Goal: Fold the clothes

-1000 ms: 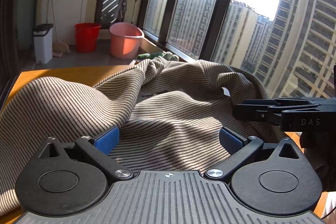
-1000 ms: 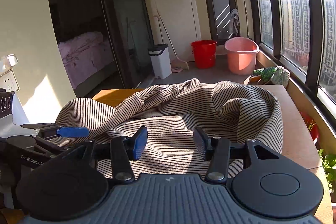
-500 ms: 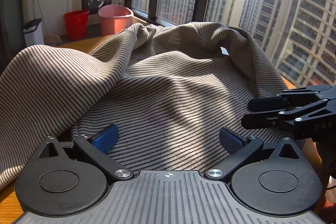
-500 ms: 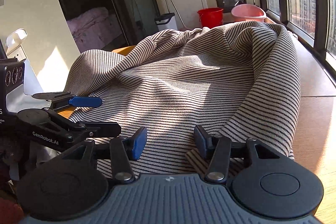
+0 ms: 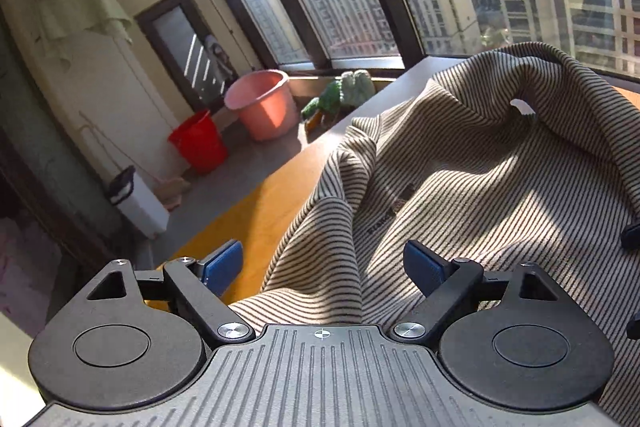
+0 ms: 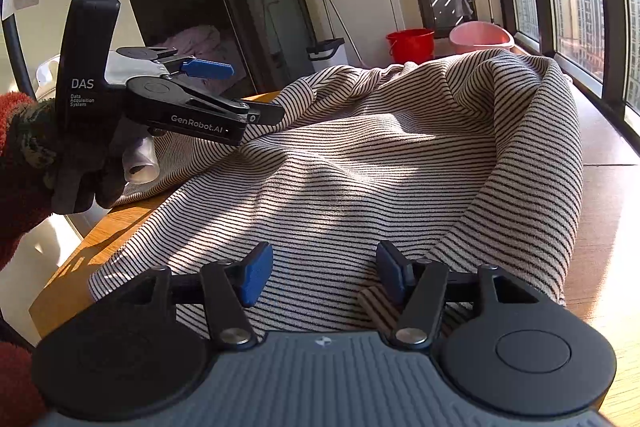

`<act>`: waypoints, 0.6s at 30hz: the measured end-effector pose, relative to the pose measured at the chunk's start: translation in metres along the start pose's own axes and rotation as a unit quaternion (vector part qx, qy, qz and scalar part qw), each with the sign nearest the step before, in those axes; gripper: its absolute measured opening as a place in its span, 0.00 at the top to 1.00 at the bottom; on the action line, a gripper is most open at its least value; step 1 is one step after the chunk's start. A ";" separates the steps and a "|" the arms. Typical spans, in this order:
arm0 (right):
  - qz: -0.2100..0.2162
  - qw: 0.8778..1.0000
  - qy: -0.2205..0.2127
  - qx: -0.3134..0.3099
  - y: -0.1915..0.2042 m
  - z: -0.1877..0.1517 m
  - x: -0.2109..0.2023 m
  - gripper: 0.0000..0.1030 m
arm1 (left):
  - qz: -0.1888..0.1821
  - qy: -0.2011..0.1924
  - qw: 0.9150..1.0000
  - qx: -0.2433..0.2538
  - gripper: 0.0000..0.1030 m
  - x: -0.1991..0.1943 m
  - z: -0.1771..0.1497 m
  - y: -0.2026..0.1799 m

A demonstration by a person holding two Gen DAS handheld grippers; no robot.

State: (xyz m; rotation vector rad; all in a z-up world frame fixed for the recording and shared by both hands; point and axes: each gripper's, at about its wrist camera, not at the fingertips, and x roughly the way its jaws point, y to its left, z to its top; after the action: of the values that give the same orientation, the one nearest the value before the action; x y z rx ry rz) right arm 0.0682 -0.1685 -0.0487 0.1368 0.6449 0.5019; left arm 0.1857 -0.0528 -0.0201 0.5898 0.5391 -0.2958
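Note:
A beige garment with thin dark stripes (image 5: 460, 195) lies crumpled on the orange-brown table (image 5: 260, 211); it also shows in the right wrist view (image 6: 360, 179). My left gripper (image 5: 324, 267) is open over the garment's left edge, one pad over bare table, one over cloth. In the right wrist view the left gripper (image 6: 236, 95) is seen from the side, raised and tilted above the garment's left edge, empty. My right gripper (image 6: 320, 275) is open just above the near hem, holding nothing.
A pink bucket (image 5: 264, 107), a red bucket (image 5: 198, 143) and a white bin (image 5: 136, 203) stand on the floor beyond the table. A green plant (image 5: 340, 95) sits by the window. The table's left edge (image 6: 96, 227) runs near the garment.
My left gripper has lifted and rolled, swinging left toward the garment's left edge. My right gripper has stayed low near the hem. Both stay open.

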 end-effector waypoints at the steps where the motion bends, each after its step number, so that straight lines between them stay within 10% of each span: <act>1: 0.007 1.000 0.001 -0.003 0.000 0.000 0.000 0.25 | 0.002 0.008 1.000 0.013 0.17 0.009 0.001 -0.002; 3: 0.018 1.000 0.004 -0.006 0.001 0.000 0.001 0.16 | 0.015 0.021 0.999 0.025 0.34 0.027 0.001 0.000; 6: 0.029 1.000 0.008 -0.007 0.000 0.001 0.003 0.11 | 0.044 0.031 0.998 -0.014 0.88 0.048 0.005 0.024; 14: 0.043 0.999 0.017 -0.014 0.003 0.000 0.007 0.01 | 0.105 0.021 0.981 -0.161 0.89 0.073 0.020 0.124; 18: 0.042 0.999 0.018 -0.016 0.004 -0.002 0.007 0.00 | 0.093 0.003 0.972 -0.214 0.67 0.058 0.014 0.144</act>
State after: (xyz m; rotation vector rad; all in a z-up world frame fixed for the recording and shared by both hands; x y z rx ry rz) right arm 0.0701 -0.1618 -0.0528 0.1257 0.6691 0.5958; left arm 0.2987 0.0466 0.0215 0.2180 0.5286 0.0043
